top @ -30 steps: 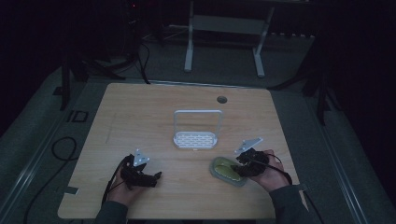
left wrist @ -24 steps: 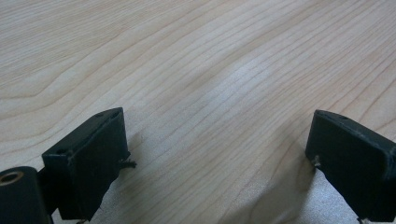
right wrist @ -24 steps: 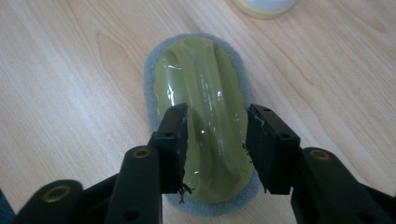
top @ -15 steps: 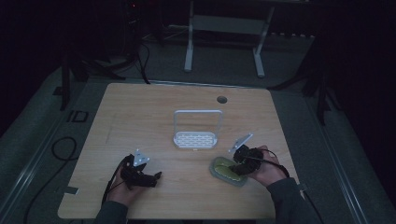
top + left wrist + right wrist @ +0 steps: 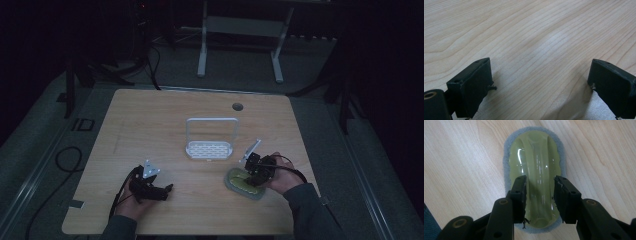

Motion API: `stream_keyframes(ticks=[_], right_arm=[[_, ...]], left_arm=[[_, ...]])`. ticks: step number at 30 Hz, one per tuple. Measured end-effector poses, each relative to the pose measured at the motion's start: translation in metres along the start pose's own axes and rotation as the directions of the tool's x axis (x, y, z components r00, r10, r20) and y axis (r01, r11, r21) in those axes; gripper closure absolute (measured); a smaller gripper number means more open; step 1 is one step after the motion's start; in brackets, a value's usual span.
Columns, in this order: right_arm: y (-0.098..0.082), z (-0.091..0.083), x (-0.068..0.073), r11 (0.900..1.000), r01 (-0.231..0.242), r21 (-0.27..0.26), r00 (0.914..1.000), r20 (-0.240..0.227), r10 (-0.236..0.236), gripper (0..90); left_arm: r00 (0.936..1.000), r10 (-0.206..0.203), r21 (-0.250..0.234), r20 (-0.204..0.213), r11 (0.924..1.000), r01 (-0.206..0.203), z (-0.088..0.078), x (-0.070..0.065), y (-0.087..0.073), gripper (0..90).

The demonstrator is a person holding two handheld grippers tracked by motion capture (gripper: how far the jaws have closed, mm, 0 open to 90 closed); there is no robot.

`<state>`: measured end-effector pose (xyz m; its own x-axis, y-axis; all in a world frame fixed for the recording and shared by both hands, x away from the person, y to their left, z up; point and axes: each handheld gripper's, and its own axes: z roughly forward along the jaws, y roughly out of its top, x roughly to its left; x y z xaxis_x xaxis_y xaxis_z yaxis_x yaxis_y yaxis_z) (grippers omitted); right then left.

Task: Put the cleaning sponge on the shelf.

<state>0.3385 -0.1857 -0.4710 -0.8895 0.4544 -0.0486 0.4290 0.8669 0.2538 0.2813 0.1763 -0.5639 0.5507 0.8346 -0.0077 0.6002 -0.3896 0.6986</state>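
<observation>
An oval scrubber, with a glossy olive-green top on a grey pad, lies flat on the wooden table at the front right. My right gripper points down on it, its jaws closed in on either side of the raised middle ridge. In the high view the same gripper sits over the scrubber. At the front left, my left gripper rests low on the wood. Its jaws stand wide apart over bare table, so the left gripper is open and holds nothing.
A small white rack with a slotted base and an upright wire frame stands at the table's middle. A round cable hole sits near the far edge. Dark floor, cables and stand legs surround the table.
My right gripper has moved left and down onto the scrubber, and its jaws now stand around the ridge. The left gripper has stayed in place.
</observation>
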Motion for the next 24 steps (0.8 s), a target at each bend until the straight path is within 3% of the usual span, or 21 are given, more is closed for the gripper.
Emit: stream_keyframes(ticks=[9, 24], right_arm=[[0.009, 0.003, 0.0, 0.996, 0.032, 0.078, 0.9994, -0.014, -0.031, 62.2], [0.024, 0.008, -0.003, 0.984, 0.081, 0.156, 0.9959, -0.053, -0.073, 67.7]], left_arm=[[1.0, 0.002, 0.001, -0.001, 1.0, -0.002, 0.0, 0.0, 0.0, 5.7], [1.0, 0.002, 0.001, -0.001, 1.0, -0.002, 0.0, 0.0, 0.0, 5.7]])
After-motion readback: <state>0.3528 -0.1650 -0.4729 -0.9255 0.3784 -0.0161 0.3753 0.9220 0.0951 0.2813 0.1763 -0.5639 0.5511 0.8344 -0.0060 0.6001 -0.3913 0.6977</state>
